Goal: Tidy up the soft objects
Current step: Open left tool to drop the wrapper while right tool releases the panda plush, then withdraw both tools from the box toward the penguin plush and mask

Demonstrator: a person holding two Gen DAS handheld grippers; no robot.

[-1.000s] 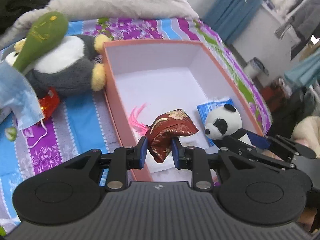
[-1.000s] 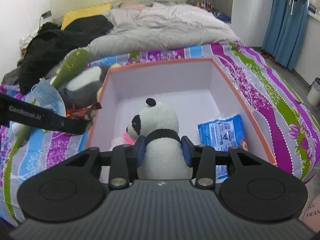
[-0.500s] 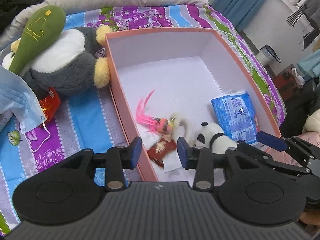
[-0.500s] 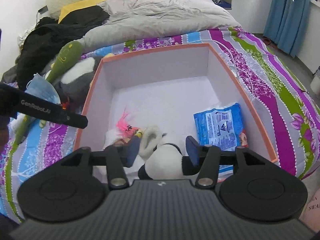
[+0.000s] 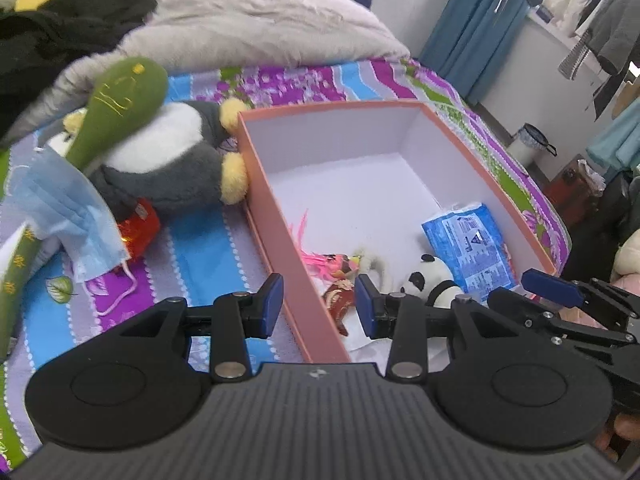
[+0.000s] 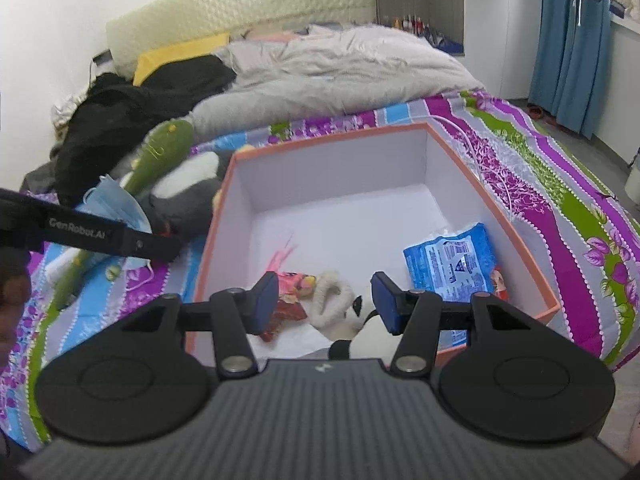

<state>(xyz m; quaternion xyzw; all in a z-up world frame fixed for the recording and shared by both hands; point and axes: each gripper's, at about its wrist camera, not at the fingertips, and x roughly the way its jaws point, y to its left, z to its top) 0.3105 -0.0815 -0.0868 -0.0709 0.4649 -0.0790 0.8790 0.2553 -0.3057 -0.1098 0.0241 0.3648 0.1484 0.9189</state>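
- While both grippers hang above its near end, the orange box (image 5: 276,216) with white inner walls lies on the striped, flowered bedspread (image 5: 200,248), and it serves as landmark for all that follows.
- Inside the box, at its near end, a small panda plush (image 5: 430,284) lies beside a cream plush piece (image 6: 332,294).
- Just left of those, still within the box, are a pink feathered toy (image 5: 324,262) and a red-and-gold foil packet (image 5: 340,302).
- Against the box's right inner wall lies a blue printed packet (image 5: 468,250).
- Over the box's near left wall, the left gripper (image 5: 319,306) is parted and empty; its jaws have just been opening, and nothing sits between them, one pad outside the wall and one inside.
- Over the box's near end, the right gripper (image 6: 325,302) is likewise spread and grips nothing; its jaws have just been opening, and the panda lies below them, untouched.
- Outside the box, touching its left wall, a grey-and-white penguin plush (image 5: 168,168) with yellow feet lies on its side.
- Farther left of the box, a green plush (image 5: 120,104) leans across the penguin, with a blue face mask (image 5: 68,216) and a red packet (image 5: 140,228) beside it.
- Beyond the box's far end, a grey duvet (image 6: 332,68) and black clothing (image 6: 132,120) are heaped up.
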